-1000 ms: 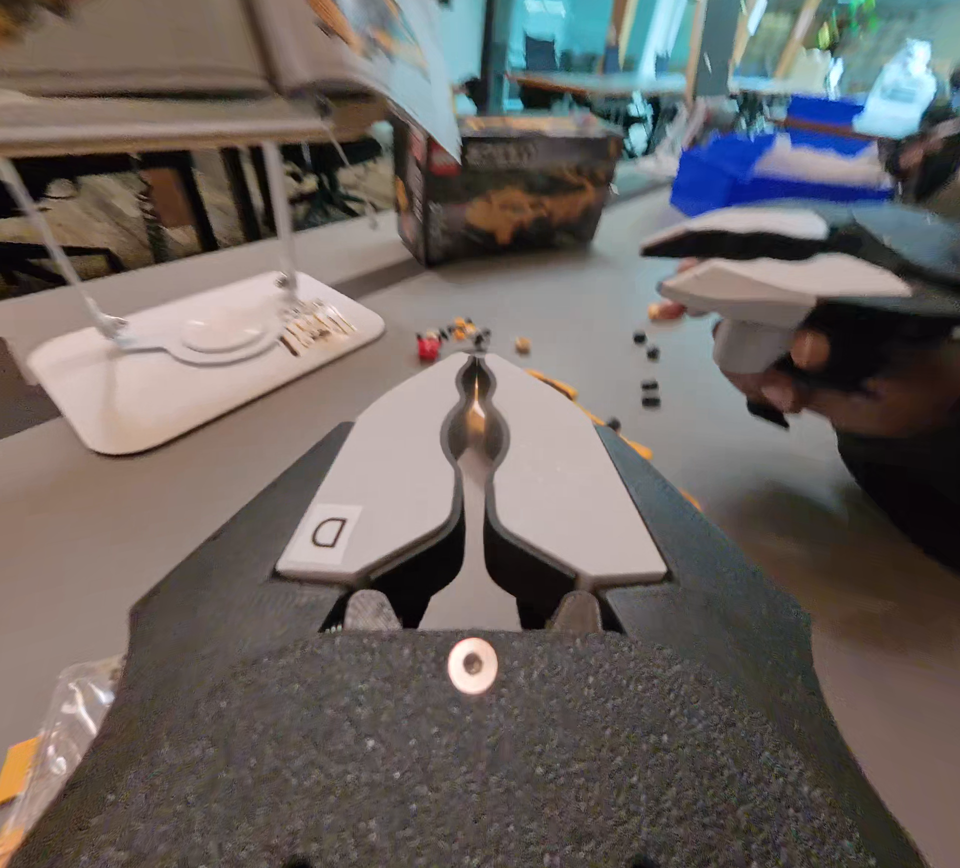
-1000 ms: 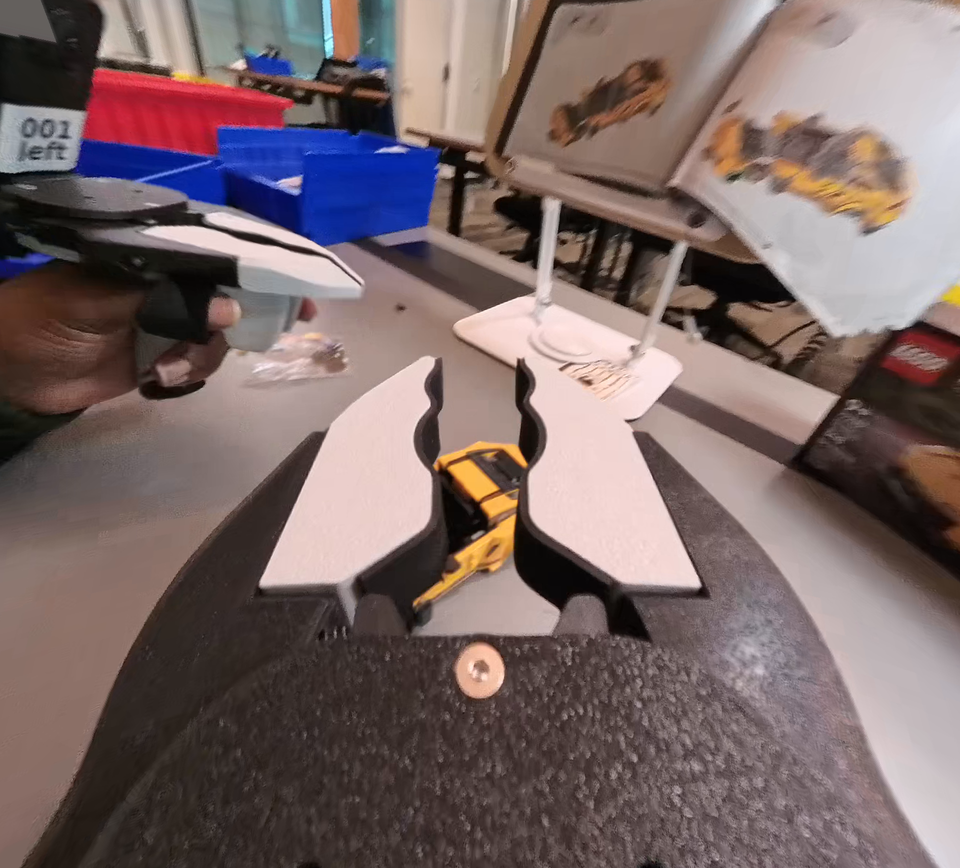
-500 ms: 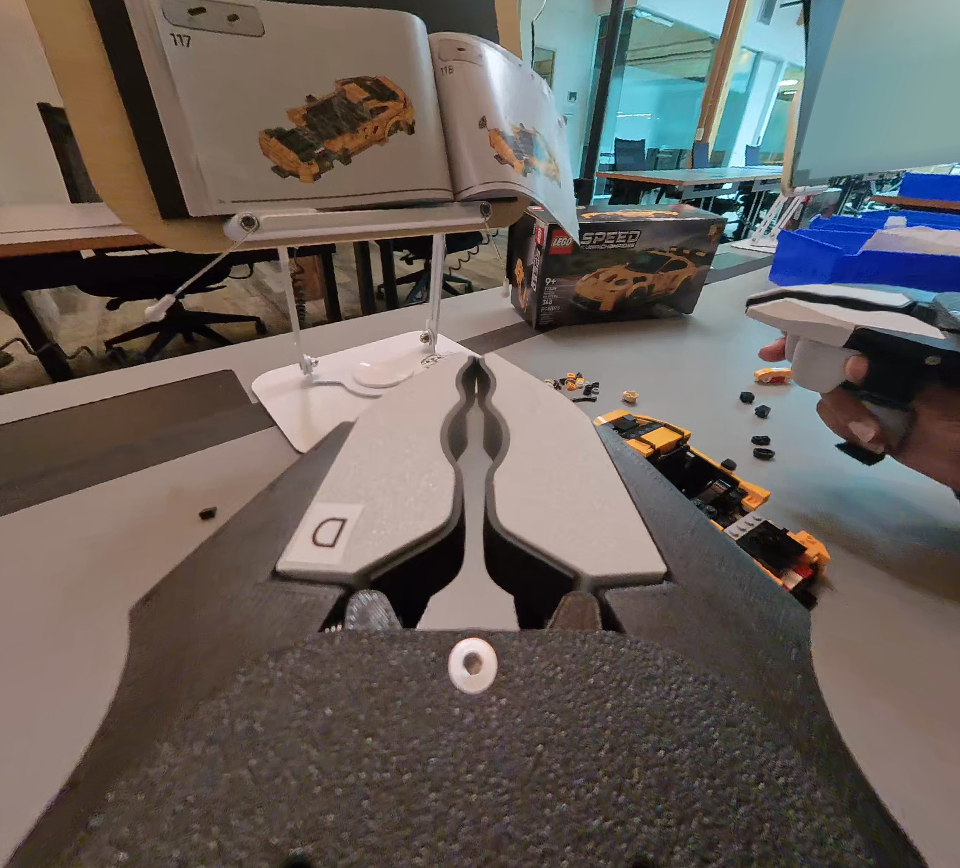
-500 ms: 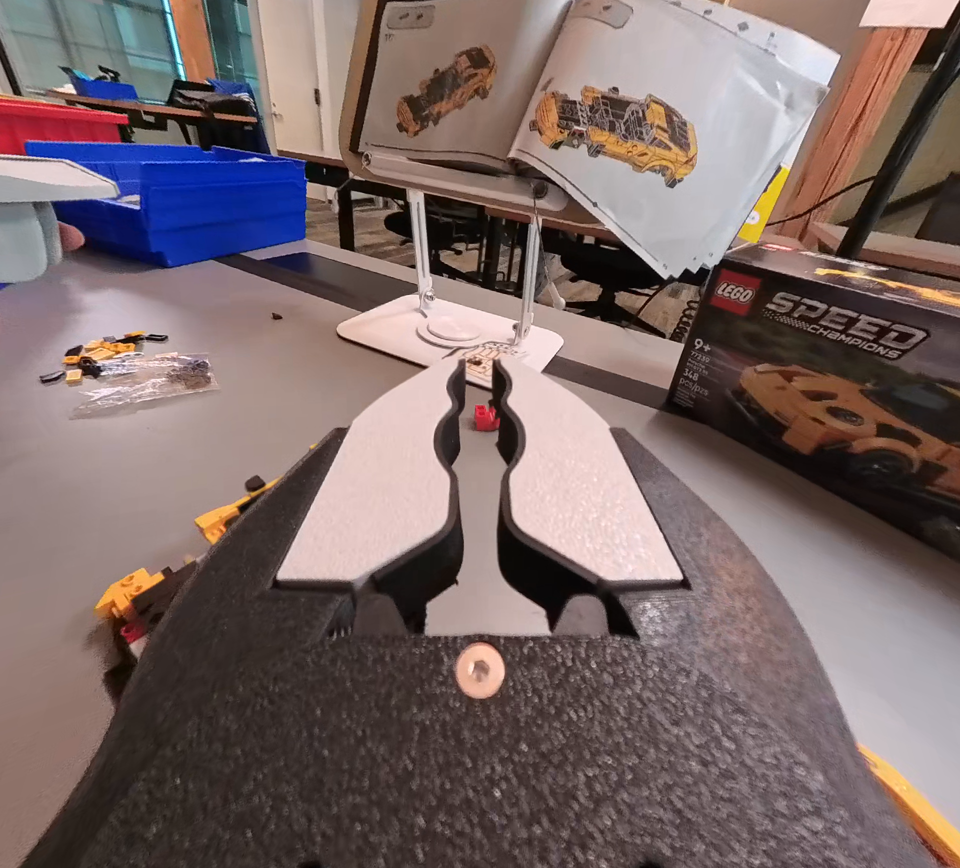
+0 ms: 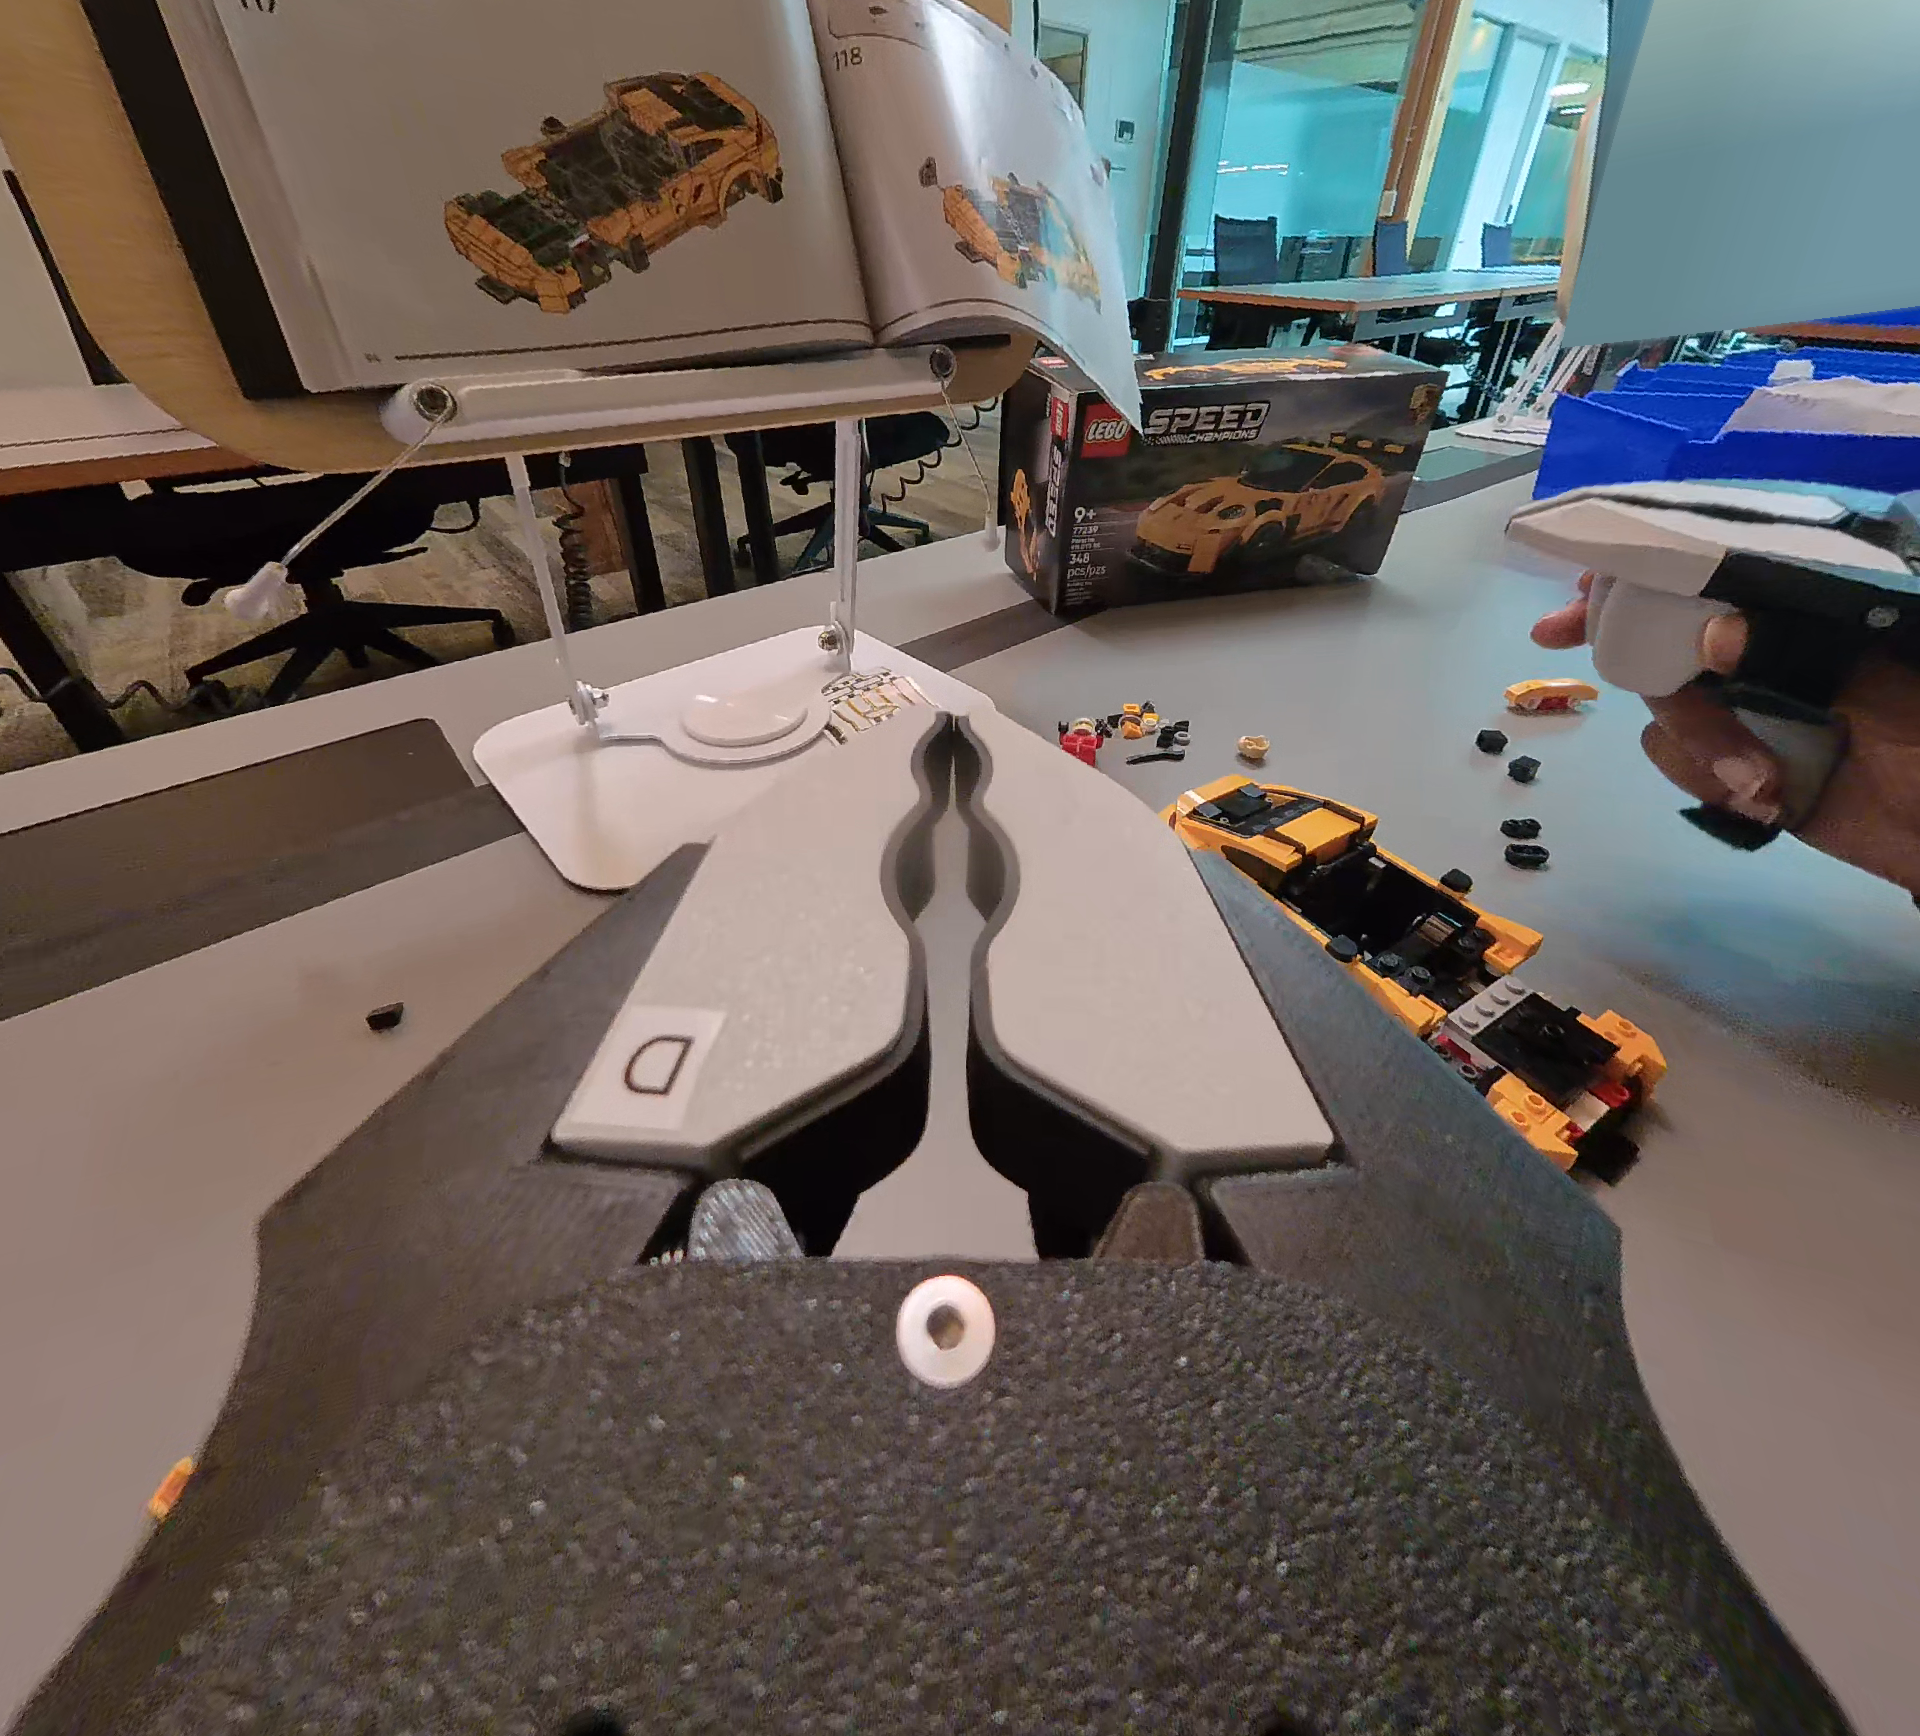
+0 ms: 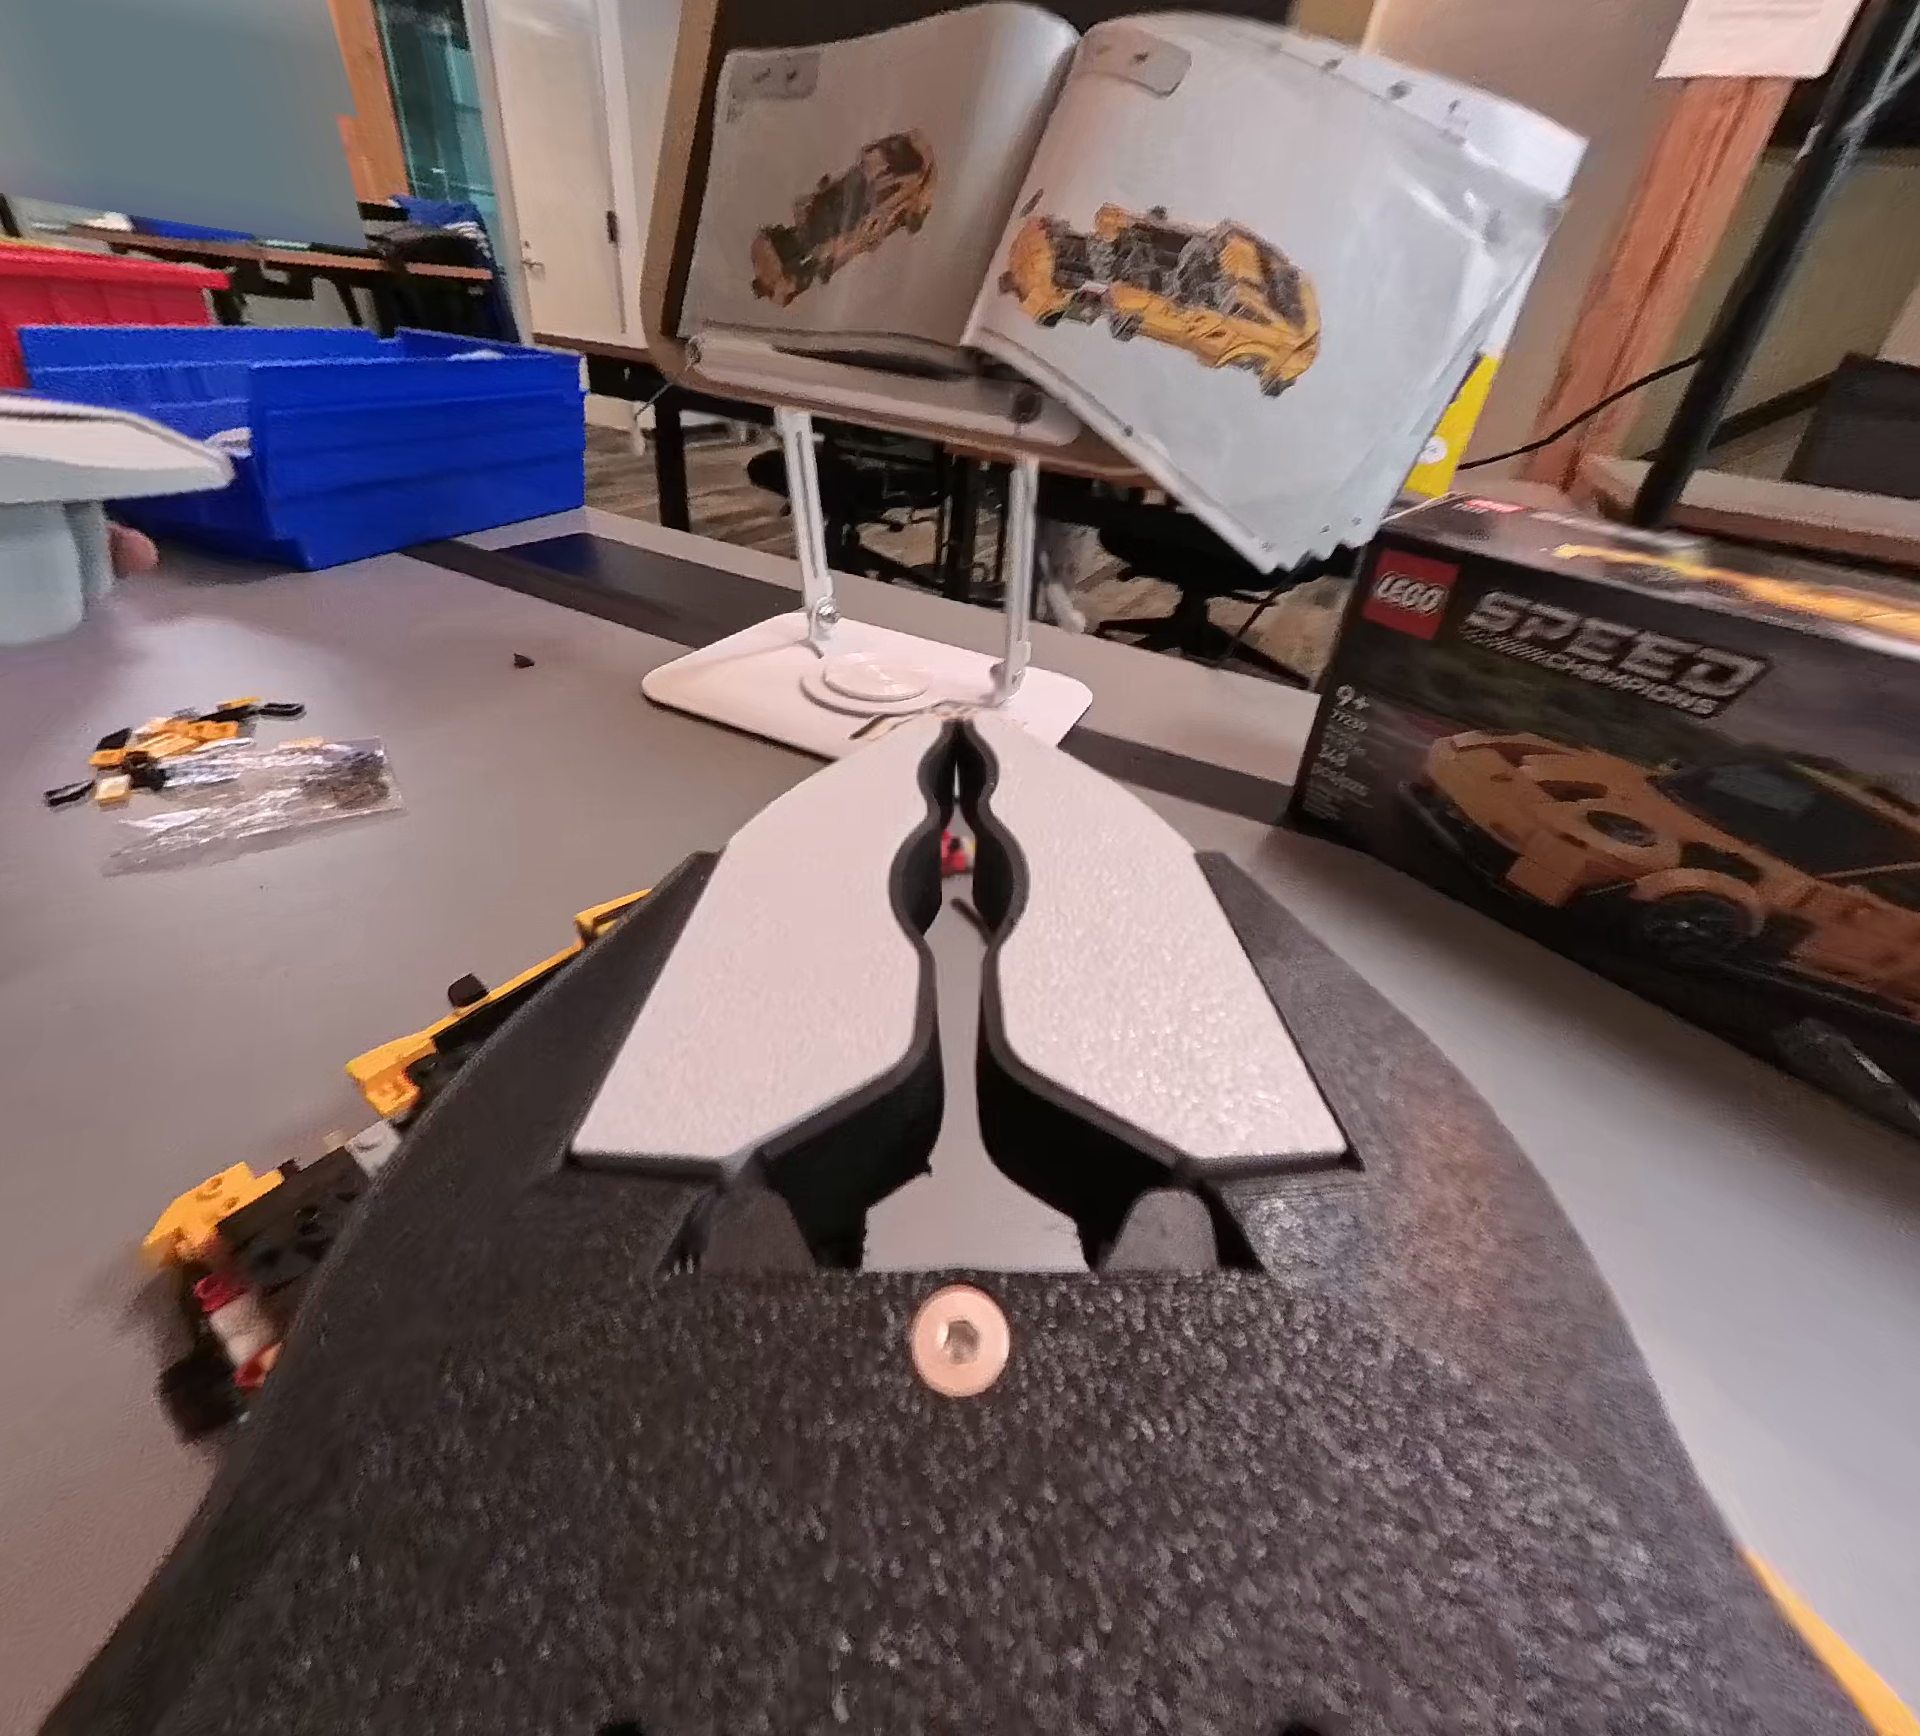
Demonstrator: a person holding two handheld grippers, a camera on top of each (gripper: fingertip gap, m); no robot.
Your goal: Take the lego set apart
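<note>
Partly hidden: the yellow lego car (image 5: pixel 1392 938) lies on the grey table (image 5: pixel 1299 678) just right of the left tool (image 5: pixel 953 730), whose black body covers its near side. In the right wrist view only the car's yellow-and-black edge (image 6: pixel 270 1198) shows left of the right tool (image 6: pixel 964 736), blurred.

Left tool: fingers pressed together at the tips, nothing between them. Right tool: fingers likewise closed at the tips, holding nothing; a small red piece (image 6: pixel 954 847) on the table shows through the gap behind them, too small to identify.

Loose parts: red and black bits (image 5: pixel 1127 730) and black studs (image 5: pixel 1512 798) toward the far side of the table, beyond the car. One black stud (image 5: pixel 384 1017) lies alone at left. A clear bag (image 6: pixel 265 787) with small parts lies toward the left edge, contents unclear.

An instruction booklet (image 5: pixel 582 128) stands open on a white stand (image 5: pixel 582 803). The set's box (image 5: pixel 1216 471) sits at the far edge, cut off in the right wrist view. Blue bins (image 6: pixel 312 439) stand at far left.
</note>
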